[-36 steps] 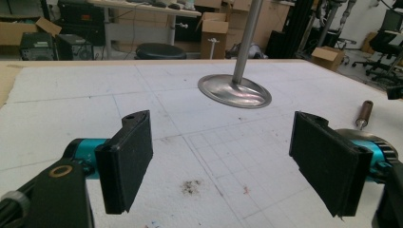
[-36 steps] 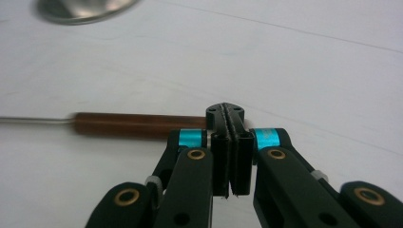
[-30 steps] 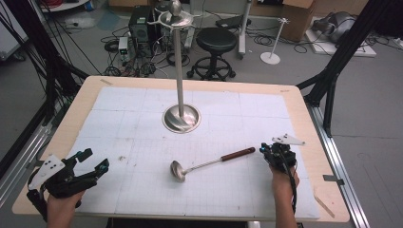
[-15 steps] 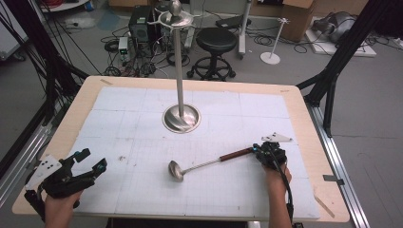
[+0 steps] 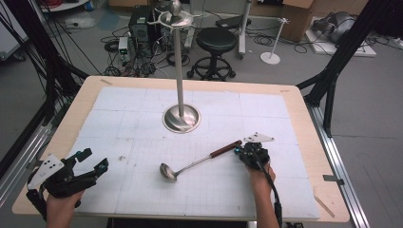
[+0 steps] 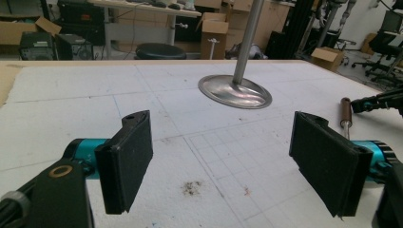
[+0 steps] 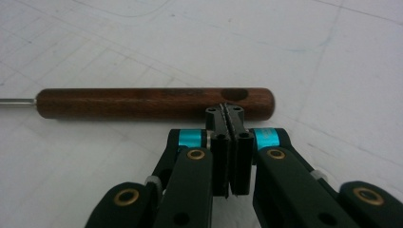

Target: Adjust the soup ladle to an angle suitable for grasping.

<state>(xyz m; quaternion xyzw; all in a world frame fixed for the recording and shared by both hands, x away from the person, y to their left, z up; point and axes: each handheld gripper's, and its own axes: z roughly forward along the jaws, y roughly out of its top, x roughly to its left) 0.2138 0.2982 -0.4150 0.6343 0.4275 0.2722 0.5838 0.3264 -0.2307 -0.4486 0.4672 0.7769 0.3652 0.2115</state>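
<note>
One ladle [image 5: 197, 162] lies flat on the tabletop [image 5: 304, 123], in front of the metal stand [image 5: 181, 117]. The right gripper [image 7: 229, 111], jaws pressed together on nothing, touches its wooden handle [image 7: 152, 102]. The left gripper [image 6: 221, 161] waits wide open. The ladle looks stiff and light; grab the wood, not the slippery steel.

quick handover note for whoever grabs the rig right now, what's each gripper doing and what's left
Right gripper: jaws shut, empty, tips at the wooden handle end of the ladle, not gripping it.
Left gripper: open, empty, near the table's front left corner.
Ladle lies flat on the table, bowl toward the person; the metal stand is upright behind it.
Done: nothing picked up. Left: probably open the right gripper and grasp the handle.
</note>
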